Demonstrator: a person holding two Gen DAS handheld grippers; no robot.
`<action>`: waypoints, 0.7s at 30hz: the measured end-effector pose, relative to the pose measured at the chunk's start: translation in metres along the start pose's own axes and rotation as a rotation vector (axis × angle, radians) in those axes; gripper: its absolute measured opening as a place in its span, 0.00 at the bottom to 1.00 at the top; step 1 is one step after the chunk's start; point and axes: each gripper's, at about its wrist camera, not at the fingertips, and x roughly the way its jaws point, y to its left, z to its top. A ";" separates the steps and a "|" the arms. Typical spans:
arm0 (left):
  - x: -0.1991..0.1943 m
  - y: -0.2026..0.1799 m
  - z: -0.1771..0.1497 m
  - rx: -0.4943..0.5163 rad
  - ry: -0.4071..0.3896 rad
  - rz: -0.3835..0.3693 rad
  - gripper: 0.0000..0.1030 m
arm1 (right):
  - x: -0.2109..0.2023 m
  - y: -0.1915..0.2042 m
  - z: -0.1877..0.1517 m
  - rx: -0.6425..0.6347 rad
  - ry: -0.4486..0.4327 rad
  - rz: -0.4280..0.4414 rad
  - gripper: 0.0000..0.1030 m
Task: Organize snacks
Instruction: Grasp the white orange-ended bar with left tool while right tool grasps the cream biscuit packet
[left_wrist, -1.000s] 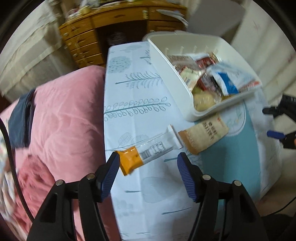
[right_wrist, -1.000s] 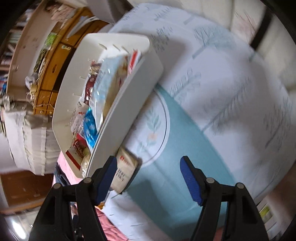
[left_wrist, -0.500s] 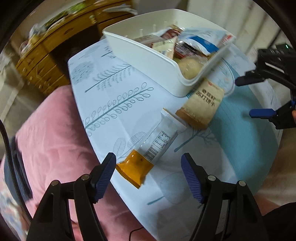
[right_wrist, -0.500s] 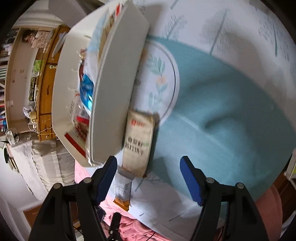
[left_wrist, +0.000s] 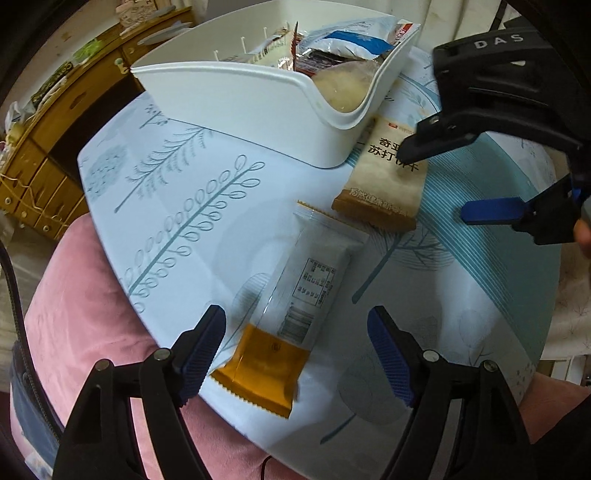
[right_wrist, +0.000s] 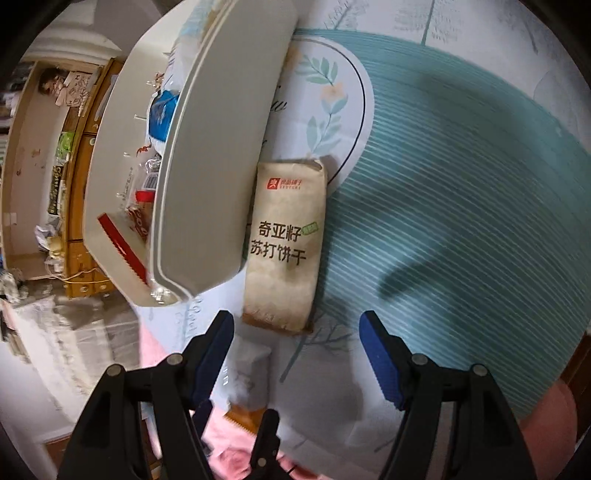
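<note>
A white bin (left_wrist: 258, 107) full of snack packets stands on the patterned tablecloth (left_wrist: 177, 206). A clear-and-orange snack bar (left_wrist: 291, 317) lies just ahead of my open left gripper (left_wrist: 295, 354), between its fingers. A beige cracker packet (left_wrist: 384, 184) lies against the bin's near wall. My right gripper (left_wrist: 439, 181) hovers open over that packet. In the right wrist view the cracker packet (right_wrist: 284, 243) lies just ahead of the open right gripper (right_wrist: 295, 350), beside the bin (right_wrist: 210, 166).
A pink blanket (left_wrist: 74, 295) lies along the table's left edge. Wooden drawers (left_wrist: 40, 155) stand beyond it. The teal striped part of the cloth (right_wrist: 461, 206) spreads to the right of the cracker packet.
Both grippers have moved closer to the table. The left now brackets the orange bar's end; the right has come down over the cracker packet. Both stay open.
</note>
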 end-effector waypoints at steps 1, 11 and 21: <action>0.002 0.001 0.000 0.001 -0.003 -0.009 0.76 | 0.003 0.003 -0.001 -0.009 -0.015 -0.001 0.69; 0.017 0.015 0.003 0.032 0.002 -0.050 0.76 | 0.028 0.026 -0.009 -0.059 -0.077 -0.037 0.69; 0.021 0.009 -0.001 0.068 0.003 -0.044 0.69 | 0.038 0.049 -0.006 -0.156 -0.122 -0.144 0.70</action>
